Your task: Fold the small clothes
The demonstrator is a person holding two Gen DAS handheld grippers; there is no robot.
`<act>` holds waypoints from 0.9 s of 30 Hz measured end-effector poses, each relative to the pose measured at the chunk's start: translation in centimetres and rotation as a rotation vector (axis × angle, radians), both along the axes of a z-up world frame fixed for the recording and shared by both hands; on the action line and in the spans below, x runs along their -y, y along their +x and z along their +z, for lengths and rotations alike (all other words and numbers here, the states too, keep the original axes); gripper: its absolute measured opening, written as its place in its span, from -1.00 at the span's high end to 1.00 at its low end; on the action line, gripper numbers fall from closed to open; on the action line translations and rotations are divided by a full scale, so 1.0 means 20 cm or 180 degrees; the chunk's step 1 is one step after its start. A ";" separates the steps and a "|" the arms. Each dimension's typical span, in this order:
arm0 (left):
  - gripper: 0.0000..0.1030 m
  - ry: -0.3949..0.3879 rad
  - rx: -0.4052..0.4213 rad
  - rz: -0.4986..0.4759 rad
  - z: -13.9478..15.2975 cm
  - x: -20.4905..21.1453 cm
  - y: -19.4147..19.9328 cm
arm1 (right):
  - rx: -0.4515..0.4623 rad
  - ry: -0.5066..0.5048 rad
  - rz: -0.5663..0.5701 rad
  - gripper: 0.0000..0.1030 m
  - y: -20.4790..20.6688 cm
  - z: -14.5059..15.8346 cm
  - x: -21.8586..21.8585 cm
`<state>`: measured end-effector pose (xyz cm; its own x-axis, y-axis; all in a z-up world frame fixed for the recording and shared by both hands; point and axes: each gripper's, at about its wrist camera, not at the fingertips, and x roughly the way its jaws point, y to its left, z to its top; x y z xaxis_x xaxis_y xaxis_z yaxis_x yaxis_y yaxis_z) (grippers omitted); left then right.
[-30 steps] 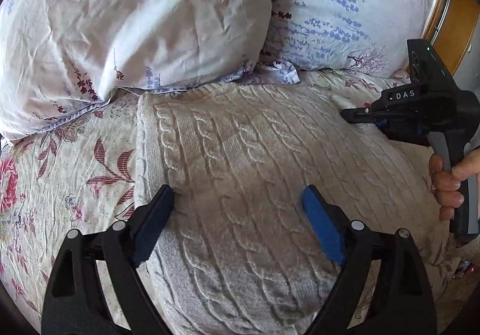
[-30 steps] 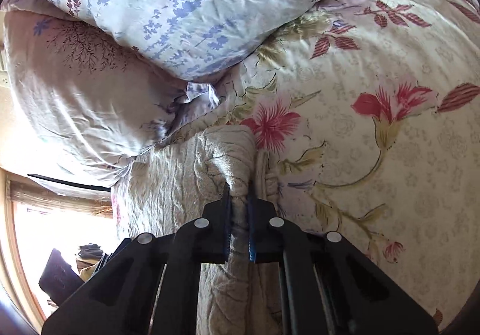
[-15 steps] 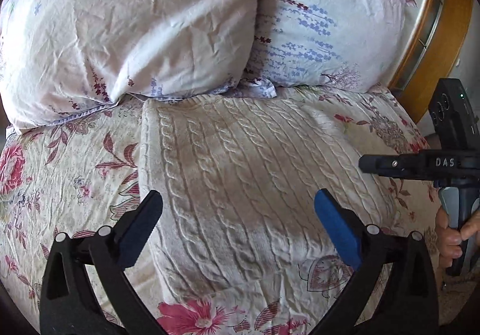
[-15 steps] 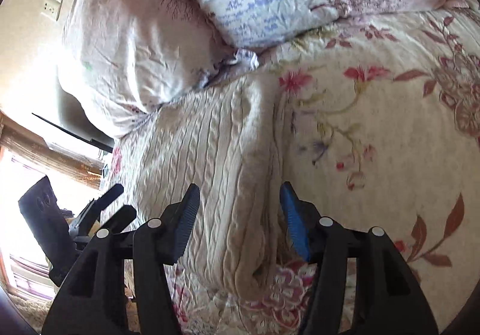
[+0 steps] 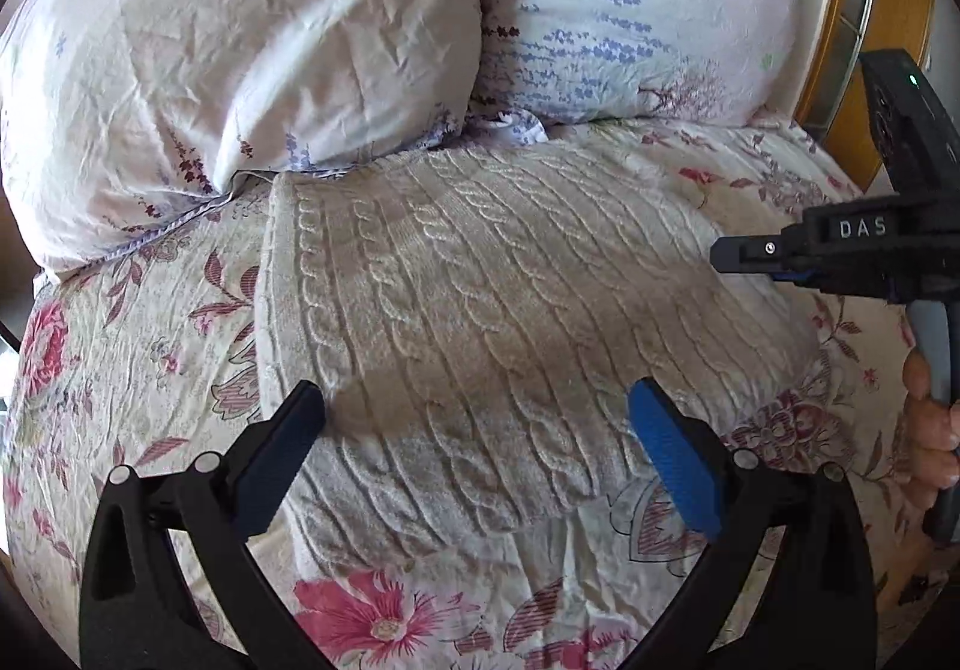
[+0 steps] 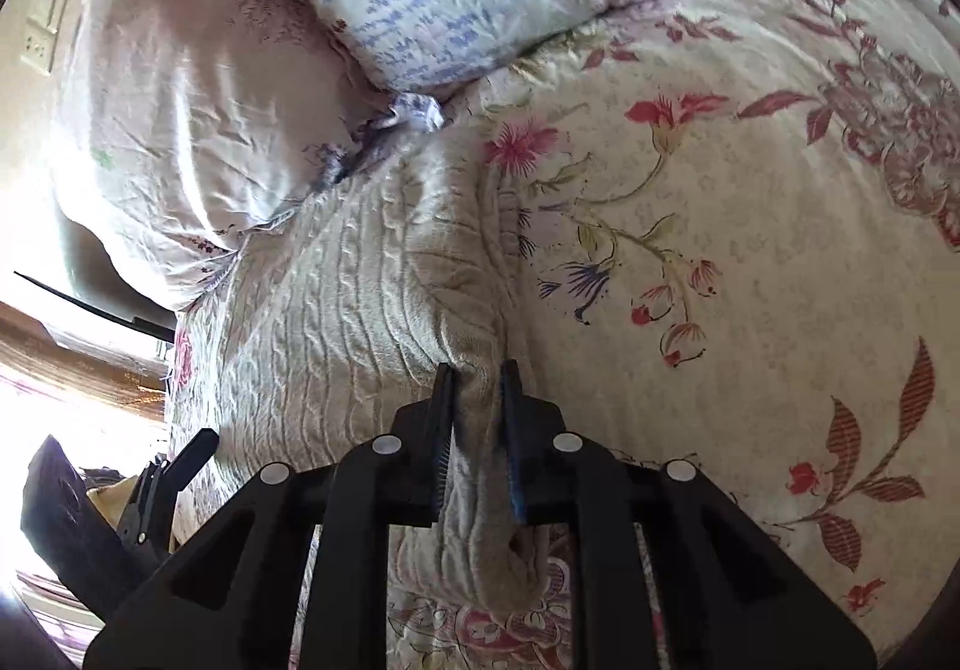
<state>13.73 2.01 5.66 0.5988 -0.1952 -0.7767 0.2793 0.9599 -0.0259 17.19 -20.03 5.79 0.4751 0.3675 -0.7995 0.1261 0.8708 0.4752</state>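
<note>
One cream cable-knit sweater [image 5: 480, 310] is laid folded on the bed [image 5: 138, 346], on a floral sheet. In the left wrist view its long axis is seen running from the near edge of the bed toward the far pillows, with the cable ribs aligned the same way. Its far end is tucked against the two pillows; its near end stops short of the bed's near edge, where a pink flower print is exposed.

Two pillows are counted: a pale pink one [image 5: 240, 39] at far left and a white one with blue sprigs [image 5: 630, 9] at far right, pressed together.

The left gripper [image 5: 474, 448] is held wide open above the near end of the sweater, one finger over its left edge and the other over its right part; nothing is clasped.

The right gripper [image 6: 477, 430] is closed on the sweater [image 6: 336, 322], a thick roll of the knit's right edge being pinched between its two fingers. In the left wrist view this gripper [image 5: 720, 256] is seen at the right, beside the sweater's right edge, with its handle held by a hand [image 5: 930, 442].
</note>
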 end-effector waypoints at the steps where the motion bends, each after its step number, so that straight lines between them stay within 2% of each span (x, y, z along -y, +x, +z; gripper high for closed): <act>1: -0.96 -0.0030 0.0023 0.0063 0.02 -0.03 -0.02 | 0.0139 -0.0068 0.0016 0.24 -0.05 0.04 -0.01; 4: -0.96 -0.0064 0.0068 0.0277 0.03 -0.11 -0.08 | 0.0458 -0.0200 0.0247 0.20 -0.16 0.12 -0.09; 6: -0.96 -0.0041 0.0076 0.0418 0.03 -0.15 -0.10 | 0.0547 -0.0425 0.0468 0.20 -0.20 0.11 -0.18; 8: -0.96 0.0055 0.0043 0.0513 0.00 -0.16 -0.12 | 0.0439 -0.0654 0.0600 0.20 -0.20 0.05 -0.26; 11: -0.96 0.0244 -0.0024 0.0586 -0.04 -0.16 -0.14 | 0.0196 -0.0913 0.0603 0.20 -0.16 -0.08 -0.30; 16: -0.96 0.0351 -0.0108 0.0668 -0.09 -0.18 -0.19 | 0.0257 -0.1205 0.0625 0.14 -0.16 -0.09 -0.35; 20: -0.96 0.0585 -0.0118 0.0810 -0.10 -0.19 -0.22 | 0.0260 -0.1234 0.0357 0.10 -0.21 -0.04 -0.31; 21: -0.96 0.0611 -0.0153 0.0834 -0.11 -0.19 -0.22 | 0.0277 -0.1297 0.0292 0.02 -0.23 -0.02 -0.31; 23: -0.96 0.0617 -0.0210 0.0867 -0.13 -0.20 -0.23 | 0.0331 -0.1454 0.0129 -0.64 -0.29 0.01 -0.29; 25: -0.96 0.0614 -0.0260 0.0878 -0.15 -0.21 -0.24 | 0.0399 -0.1408 0.0079 -0.69 -0.35 0.03 -0.27; 27: -0.96 0.0648 -0.0280 0.0880 -0.17 -0.20 -0.25 | 0.0359 -0.1458 0.0052 -0.84 -0.38 0.02 -0.27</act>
<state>8.74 6.08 2.29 0.5364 0.1291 -0.8341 0.0134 0.9868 0.1614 9.51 -14.64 6.13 0.5654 -0.0030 -0.8248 0.0804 0.9954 0.0515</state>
